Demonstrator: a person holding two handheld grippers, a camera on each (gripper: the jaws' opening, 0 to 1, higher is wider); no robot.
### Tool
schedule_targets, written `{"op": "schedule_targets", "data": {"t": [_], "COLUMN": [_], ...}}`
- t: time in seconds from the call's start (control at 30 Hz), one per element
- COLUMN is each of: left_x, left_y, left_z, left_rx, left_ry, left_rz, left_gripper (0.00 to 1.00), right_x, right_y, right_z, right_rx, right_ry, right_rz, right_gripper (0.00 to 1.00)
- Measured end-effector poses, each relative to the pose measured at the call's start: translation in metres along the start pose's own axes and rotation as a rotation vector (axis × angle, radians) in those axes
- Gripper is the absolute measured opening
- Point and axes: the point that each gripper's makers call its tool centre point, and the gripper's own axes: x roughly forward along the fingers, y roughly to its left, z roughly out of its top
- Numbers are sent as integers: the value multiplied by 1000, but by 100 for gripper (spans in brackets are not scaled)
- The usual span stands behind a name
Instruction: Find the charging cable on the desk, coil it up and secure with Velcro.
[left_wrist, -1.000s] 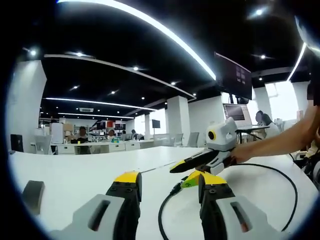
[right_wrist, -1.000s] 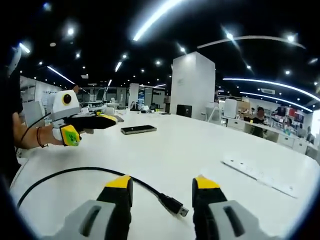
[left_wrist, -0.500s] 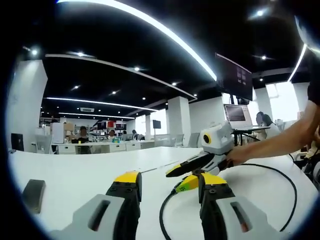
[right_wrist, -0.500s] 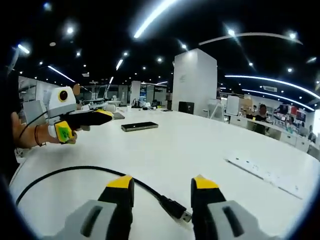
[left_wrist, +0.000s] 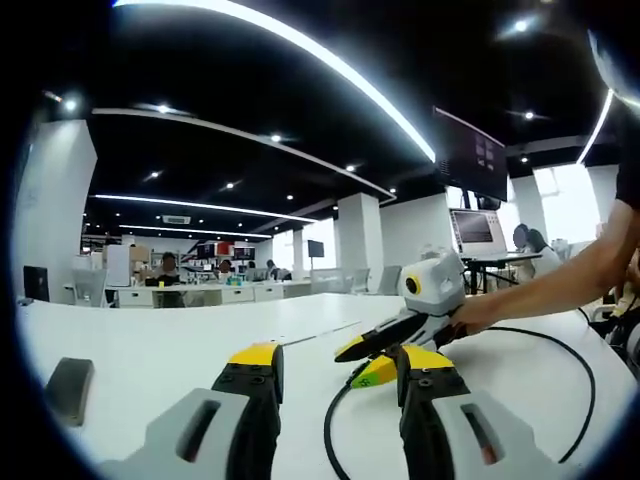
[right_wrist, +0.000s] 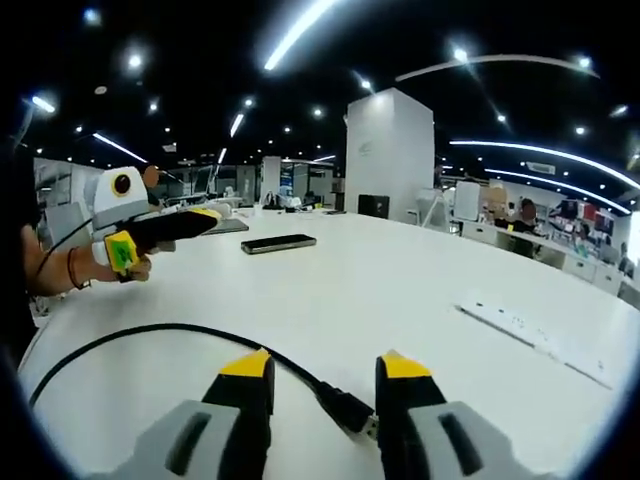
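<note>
**A:** What lies around on the desk (right_wrist: 400, 290)?

**B:** In the right gripper view, a dark phone (right_wrist: 279, 243) lies flat on the white top, far from the jaws. A long white power strip (right_wrist: 535, 336) lies to the right. In the left gripper view, a dark flat thing (left_wrist: 68, 387) sits at the left edge; I cannot tell what it is. Behind are more desks, a pillar, people sitting, and a monitor (left_wrist: 475, 230) with a lit screen.

**A:** Can you read any writing?

**B:** No. All of it is too small or blurred.

**A:** Where is the charging cable (right_wrist: 170, 333)?

**B:** It is black and curves over the desk. Its USB plug (right_wrist: 348, 408) lies between the jaws of the right gripper (right_wrist: 319, 366), low on the table. Nothing stands between the jaws and the plug.

**A:** How are the grippers?

**B:** The right gripper's jaws are spread, one on each side of the plug, not pinching it. The left gripper (left_wrist: 337, 357) is spread too, with the cable passing between its jaws. A hand (right_wrist: 85, 268) holds it level above the desk, pointing to the right in the right gripper view.
</note>
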Motion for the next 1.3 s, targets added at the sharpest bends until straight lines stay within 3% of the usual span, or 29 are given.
{"op": "schedule_targets", "data": {"t": [0.9,1.3], "left_x": [-1,-1], "left_y": [2,0], "left_z": [1,1], "left_rx": [-5,-3], "left_ry": [-7,-7], "left_rz": [6,4], "left_gripper": [46,46], "right_x": [-5,-6], "right_y": [-5,3], "right_z": [-24,-26], "right_rx": [-27,21], "right_ry": [93,95], "right_rz": [12,46], "right_gripper": [23,10]}}
